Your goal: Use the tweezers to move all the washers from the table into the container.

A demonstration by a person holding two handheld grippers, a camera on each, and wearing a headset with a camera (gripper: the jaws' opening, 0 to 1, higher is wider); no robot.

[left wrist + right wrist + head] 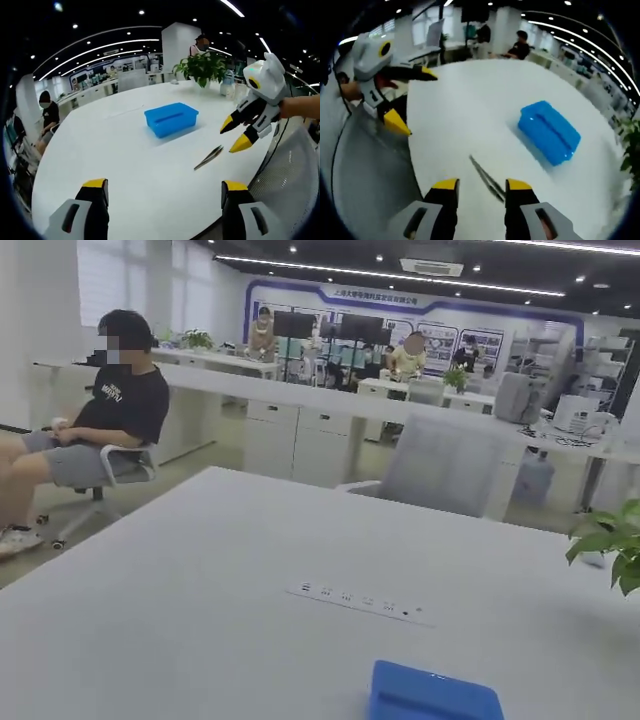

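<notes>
A blue lidded container [171, 118] sits on the white table [125, 165]; it is also at the head view's bottom edge as the blue container [435, 695], and to the right in the right gripper view as the container [549, 131]. Metal tweezers [209, 157] lie flat on the table near its edge, on the near side of the container. My right gripper [482, 186] is open, hovering over the tweezers [487, 180], which run up between its jaws. The right gripper [235, 134] hangs just above them, apart. My left gripper [164, 187] is wide open and holds nothing; the left gripper [412, 99] is off the table edge.
A grey mesh chair [292, 170] stands at the table edge beside the tweezers. A power strip [360, 600] is set into the table top. A potted plant [200, 67] stands at the far end. A seated person [105, 420] and other desks are beyond.
</notes>
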